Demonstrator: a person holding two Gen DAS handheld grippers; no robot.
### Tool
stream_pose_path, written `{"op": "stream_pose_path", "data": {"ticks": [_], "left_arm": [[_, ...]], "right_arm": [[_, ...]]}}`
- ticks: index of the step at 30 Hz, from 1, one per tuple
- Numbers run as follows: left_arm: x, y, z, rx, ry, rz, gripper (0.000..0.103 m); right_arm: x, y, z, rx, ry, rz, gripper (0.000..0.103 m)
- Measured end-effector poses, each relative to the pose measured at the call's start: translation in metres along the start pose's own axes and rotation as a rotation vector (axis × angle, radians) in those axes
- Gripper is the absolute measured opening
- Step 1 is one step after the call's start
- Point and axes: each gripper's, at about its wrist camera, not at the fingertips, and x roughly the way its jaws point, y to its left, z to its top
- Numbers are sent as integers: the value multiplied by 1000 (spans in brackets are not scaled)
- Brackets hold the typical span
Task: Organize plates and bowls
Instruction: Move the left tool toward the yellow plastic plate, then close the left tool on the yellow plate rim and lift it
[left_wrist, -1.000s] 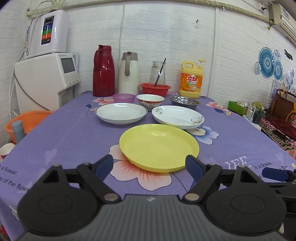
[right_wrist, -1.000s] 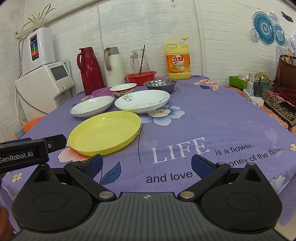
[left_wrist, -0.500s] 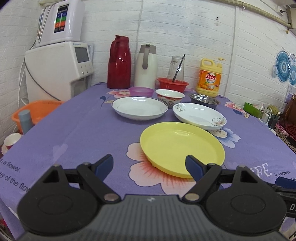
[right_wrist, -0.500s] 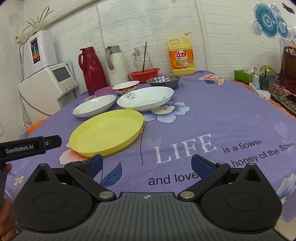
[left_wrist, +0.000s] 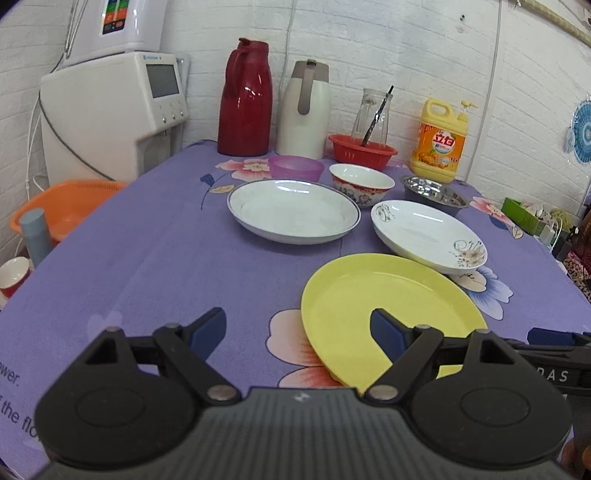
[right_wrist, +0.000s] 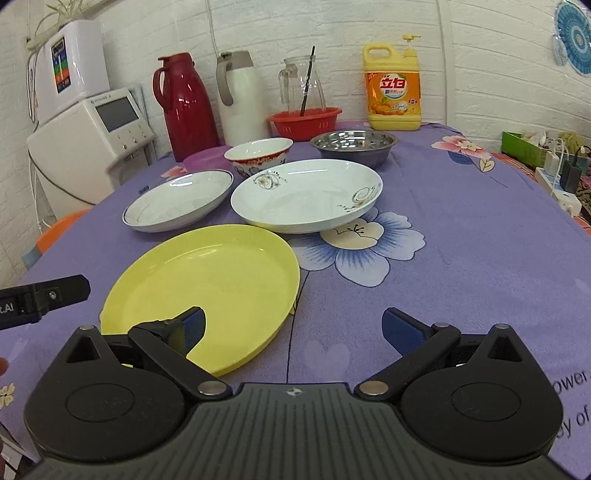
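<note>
A purple flowered tablecloth (left_wrist: 155, 258) holds dishes laid out singly; nothing is stacked yet, so the sorting looks to be at its very start.

Taking the yellow plate (left_wrist: 388, 306) as the landmark, and going left to right: the left gripper (left_wrist: 297, 328) hovers at the plate's near left edge, jaws spread wide and empty, its right-hand finger over the plate's near rim. Behind and left of the yellow plate lies a white plate with a blue rim (left_wrist: 293, 210). Directly behind the yellow plate sits a white plate with a flower pattern (left_wrist: 428, 230), nearly touching it. Farther back stand a purple bowl (left_wrist: 296, 167), a red-patterned bowl (left_wrist: 361, 180) and a steel bowl (left_wrist: 434, 190). The right gripper (right_wrist: 293, 328) hovers at the yellow plate's near right edge, jaws also wide and empty, its left-hand finger over the rim.

The likely next move is to close one gripper on a plate's rim and stack plate upon plate; a thin, shallow rim calls for a low, level approach.
</note>
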Motion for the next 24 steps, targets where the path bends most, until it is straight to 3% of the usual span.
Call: {"op": "stream_pose_path", "data": {"ticks": [5,10,16,20,22,24], "left_arm": [[40,3,12,17,108,-61,83],[66,-3,16,102,171,-67,83],[74,2,15,105,188,-153,83],[75,4,18,105,197,-163,81],[75,5,21,105,216,-162,80],[73,5,23,111,224,-167,80]], "right_arm": [[25,12,13,-92,36,-8,103],[36,9,11,-135,62,-17,103],[33,5,8,-155,4,-4,103],[33,5,18,-147,39,17,103],[24,0,19,-110,-9,81,103],[19,2,21,-115,-30,89,103]]}}
